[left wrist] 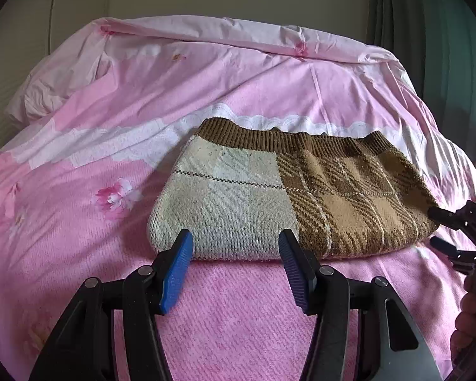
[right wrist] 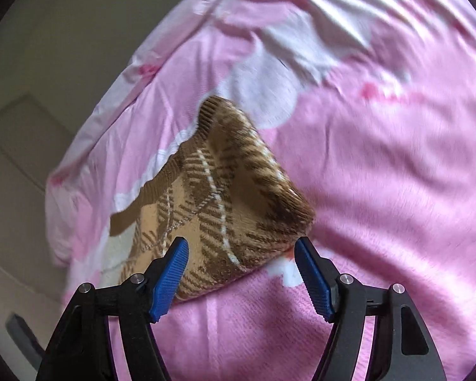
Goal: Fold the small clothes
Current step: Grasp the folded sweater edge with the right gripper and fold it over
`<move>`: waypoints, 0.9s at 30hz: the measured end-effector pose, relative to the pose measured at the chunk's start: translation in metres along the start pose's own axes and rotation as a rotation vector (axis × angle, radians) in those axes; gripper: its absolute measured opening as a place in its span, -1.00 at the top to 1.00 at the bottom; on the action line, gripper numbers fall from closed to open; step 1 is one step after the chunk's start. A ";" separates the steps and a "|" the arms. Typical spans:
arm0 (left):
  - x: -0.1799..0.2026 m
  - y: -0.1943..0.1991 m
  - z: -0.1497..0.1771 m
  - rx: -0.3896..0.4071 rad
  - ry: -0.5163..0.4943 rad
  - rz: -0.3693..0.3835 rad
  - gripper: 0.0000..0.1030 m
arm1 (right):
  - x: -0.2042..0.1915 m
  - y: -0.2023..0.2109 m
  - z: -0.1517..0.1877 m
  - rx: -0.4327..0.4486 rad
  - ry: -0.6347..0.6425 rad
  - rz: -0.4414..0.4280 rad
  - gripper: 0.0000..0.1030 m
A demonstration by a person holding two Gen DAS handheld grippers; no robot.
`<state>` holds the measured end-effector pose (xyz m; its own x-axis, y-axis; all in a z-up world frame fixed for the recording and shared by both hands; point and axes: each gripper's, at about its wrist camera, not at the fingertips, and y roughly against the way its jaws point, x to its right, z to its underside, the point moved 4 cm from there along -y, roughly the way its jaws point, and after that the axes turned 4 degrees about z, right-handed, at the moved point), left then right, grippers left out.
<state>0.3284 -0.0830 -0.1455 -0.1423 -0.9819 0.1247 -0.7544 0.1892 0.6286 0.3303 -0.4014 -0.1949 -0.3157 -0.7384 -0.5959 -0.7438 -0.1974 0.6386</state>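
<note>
A: Folded knitted garment, cream and brown plaid with a ribbed brown band (left wrist: 282,203), lies on the pink floral bed cover (left wrist: 111,127). Left gripper (left wrist: 236,254) jaws spread, empty, at its near cream edge; right gripper (right wrist: 241,260) jaws spread around the brown corner, pads not touching.

B: Risks?

A: Thick knit may spring open if pinched on one layer only. Soft cover could be caught with it. Rumpled quilt ridge (left wrist: 238,36) behind; nothing blocks access.
</note>
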 end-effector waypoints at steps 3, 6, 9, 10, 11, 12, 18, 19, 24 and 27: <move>-0.001 -0.001 -0.004 -0.003 0.007 -0.001 -0.08 | 0.007 -0.010 0.000 -0.024 -0.046 -0.017 -0.37; -0.001 0.000 -0.007 0.007 0.008 -0.004 -0.08 | 0.011 -0.024 -0.002 -0.054 -0.093 -0.031 -0.37; -0.001 0.000 -0.009 0.013 0.005 -0.005 -0.08 | 0.010 -0.032 -0.005 -0.048 -0.099 -0.028 -0.39; -0.002 0.000 -0.009 0.011 0.006 -0.003 -0.08 | 0.008 -0.036 -0.006 -0.043 -0.089 -0.018 -0.40; -0.002 0.000 -0.008 0.010 0.007 -0.003 -0.08 | 0.009 -0.038 -0.008 -0.038 -0.086 -0.015 -0.40; -0.002 -0.001 -0.008 0.008 0.010 -0.005 -0.08 | 0.010 -0.040 -0.010 -0.033 -0.085 -0.016 -0.41; -0.006 -0.006 -0.006 -0.005 0.023 -0.006 -0.08 | 0.010 -0.049 -0.016 -0.013 -0.102 -0.016 -0.28; -0.006 -0.006 -0.006 -0.005 0.026 -0.005 -0.08 | 0.012 -0.047 -0.017 -0.010 -0.118 -0.025 -0.13; -0.011 -0.004 -0.007 -0.004 0.034 -0.006 -0.08 | 0.006 -0.021 -0.020 0.056 -0.113 -0.047 0.36; -0.017 0.001 -0.010 0.009 0.048 -0.007 -0.08 | -0.017 -0.006 -0.025 0.111 -0.034 -0.008 0.49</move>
<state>0.3362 -0.0661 -0.1389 -0.1065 -0.9818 0.1571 -0.7608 0.1822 0.6229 0.3547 -0.4043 -0.1763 -0.3279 -0.7145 -0.6181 -0.8064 -0.1291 0.5771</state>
